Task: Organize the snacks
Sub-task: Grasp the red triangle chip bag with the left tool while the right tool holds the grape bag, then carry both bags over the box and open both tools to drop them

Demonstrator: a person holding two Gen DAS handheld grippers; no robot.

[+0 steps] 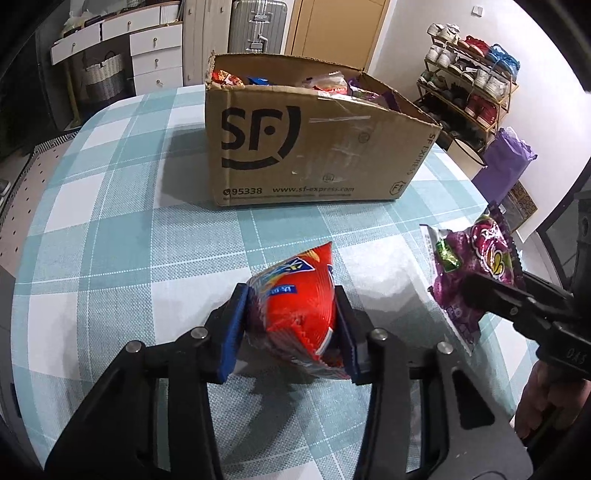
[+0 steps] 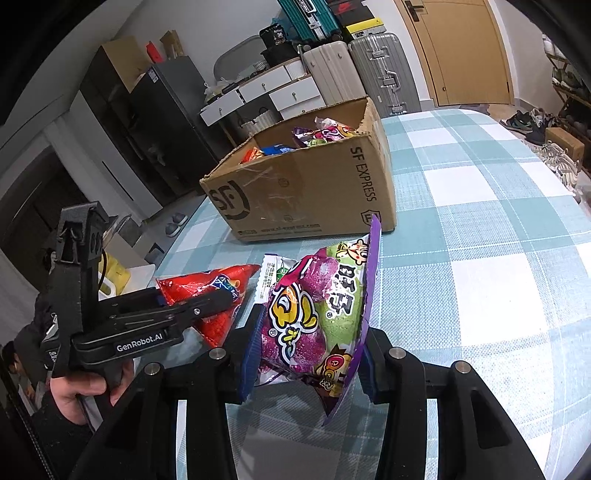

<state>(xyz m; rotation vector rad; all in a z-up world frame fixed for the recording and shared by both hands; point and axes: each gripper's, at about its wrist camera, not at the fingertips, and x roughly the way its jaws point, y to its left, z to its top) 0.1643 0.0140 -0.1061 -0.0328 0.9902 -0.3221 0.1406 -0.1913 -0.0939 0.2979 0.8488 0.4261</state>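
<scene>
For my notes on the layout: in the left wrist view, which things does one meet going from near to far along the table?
left gripper → red snack bag in its jaws → bare checkered tablecloth → cardboard box full of snacks.

Silver suitcase (image 1: pixel 258 24), shoe rack (image 1: pixel 467 92), white drawers (image 1: pixel 157 55), woven basket (image 1: pixel 104 75) behind checked table (image 1: pixel 110 229).

Left gripper (image 1: pixel 291 328) and right gripper (image 2: pixel 308 354) jaws each clamped, side by side.
</scene>
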